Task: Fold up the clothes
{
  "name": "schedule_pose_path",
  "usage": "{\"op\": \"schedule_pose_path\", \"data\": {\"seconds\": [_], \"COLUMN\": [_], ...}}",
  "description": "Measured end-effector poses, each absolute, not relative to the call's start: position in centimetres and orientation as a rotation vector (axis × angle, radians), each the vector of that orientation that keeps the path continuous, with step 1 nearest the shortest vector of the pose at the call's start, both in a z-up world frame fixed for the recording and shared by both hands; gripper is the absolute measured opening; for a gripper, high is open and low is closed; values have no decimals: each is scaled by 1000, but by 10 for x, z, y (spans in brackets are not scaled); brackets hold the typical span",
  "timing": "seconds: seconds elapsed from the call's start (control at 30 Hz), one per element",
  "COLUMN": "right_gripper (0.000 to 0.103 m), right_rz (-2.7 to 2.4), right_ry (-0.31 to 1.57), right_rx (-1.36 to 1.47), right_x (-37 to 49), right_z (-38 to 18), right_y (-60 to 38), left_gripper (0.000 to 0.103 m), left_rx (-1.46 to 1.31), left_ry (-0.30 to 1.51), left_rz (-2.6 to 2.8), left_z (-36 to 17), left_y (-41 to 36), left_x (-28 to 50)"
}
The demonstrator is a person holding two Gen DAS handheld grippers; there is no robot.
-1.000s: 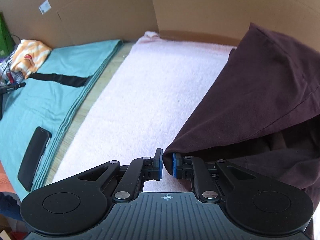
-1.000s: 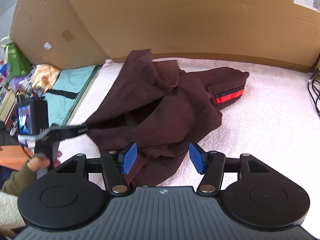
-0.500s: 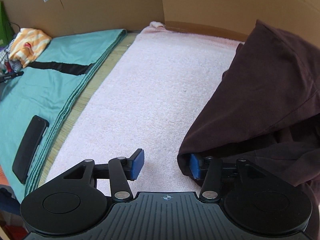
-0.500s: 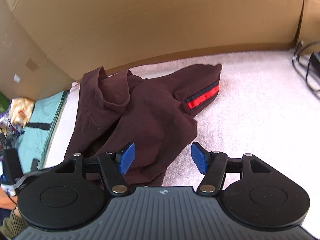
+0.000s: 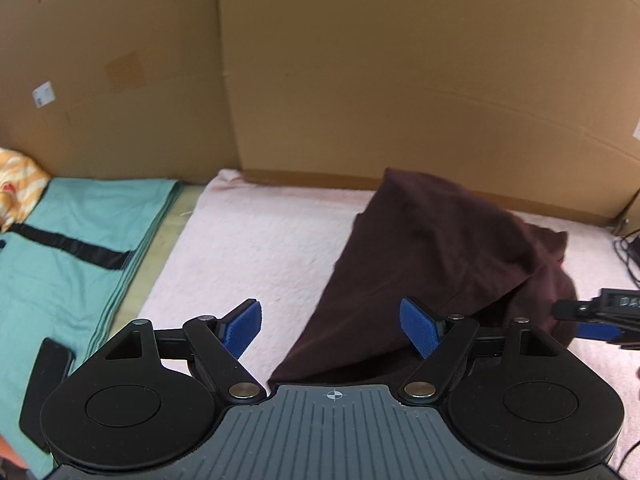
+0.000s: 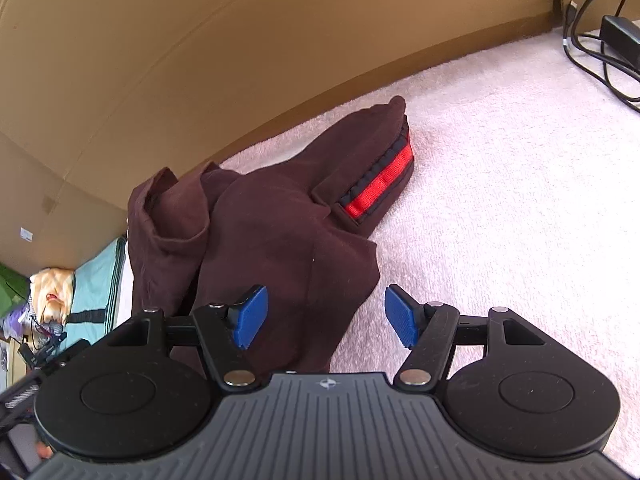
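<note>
A dark maroon garment (image 5: 436, 256) lies crumpled on the pink towel (image 5: 248, 256). In the right wrist view the same garment (image 6: 276, 248) shows a red and black striped band (image 6: 380, 178) at its far end. My left gripper (image 5: 331, 330) is open above the garment's near left corner, holding nothing. My right gripper (image 6: 326, 318) is open too, hovering over the garment's near right edge, with cloth under its left finger and bare towel (image 6: 500, 184) under the right one. Its tip (image 5: 600, 314) pokes in at the right edge of the left wrist view.
Cardboard walls (image 5: 360, 80) close off the back. A teal cloth with a black strap (image 5: 72, 248) and a black flat object (image 5: 44, 384) lie to the left, an orange striped cloth (image 5: 16, 184) beyond. Black cables and a power adapter (image 6: 616, 36) sit at the far right.
My left gripper let go of the garment's corner, opened wide and lifted back. The cloth dropped onto the towel. My right gripper swung rightward and stayed open.
</note>
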State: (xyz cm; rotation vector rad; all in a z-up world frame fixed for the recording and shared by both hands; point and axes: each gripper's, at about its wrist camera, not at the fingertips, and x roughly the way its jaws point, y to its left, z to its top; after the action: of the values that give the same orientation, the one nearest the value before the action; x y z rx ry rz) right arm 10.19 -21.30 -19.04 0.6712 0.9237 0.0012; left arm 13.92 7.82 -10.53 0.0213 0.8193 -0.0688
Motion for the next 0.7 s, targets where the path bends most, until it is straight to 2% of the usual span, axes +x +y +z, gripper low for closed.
{"op": "schedule_pose_path", "data": {"seconds": [0.07, 0.1, 0.13, 0.17, 0.37, 0.7], "right_gripper": [66, 48, 17, 7, 4, 4], "right_rz": [8, 12, 15, 19, 41, 242], "right_ry": [914, 908, 903, 898, 838, 674], "right_rx": [686, 693, 701, 708, 686, 589], "right_x": [104, 104, 105, 106, 91, 83], "right_z": [-193, -195, -196, -198, -175, -92], "right_y": [-214, -214, -214, -215, -212, -186], "left_gripper": [87, 87, 87, 87, 87, 87], "left_rx": [19, 20, 21, 21, -6, -65], "left_ry": [814, 816, 819, 821, 832, 806], "left_rz": [-85, -89, -94, -99, -105, -54], "left_z": [-103, -104, -104, -104, -106, -96], "left_y": [74, 74, 74, 74, 84, 113], "left_x": [141, 141, 141, 141, 138, 135]}}
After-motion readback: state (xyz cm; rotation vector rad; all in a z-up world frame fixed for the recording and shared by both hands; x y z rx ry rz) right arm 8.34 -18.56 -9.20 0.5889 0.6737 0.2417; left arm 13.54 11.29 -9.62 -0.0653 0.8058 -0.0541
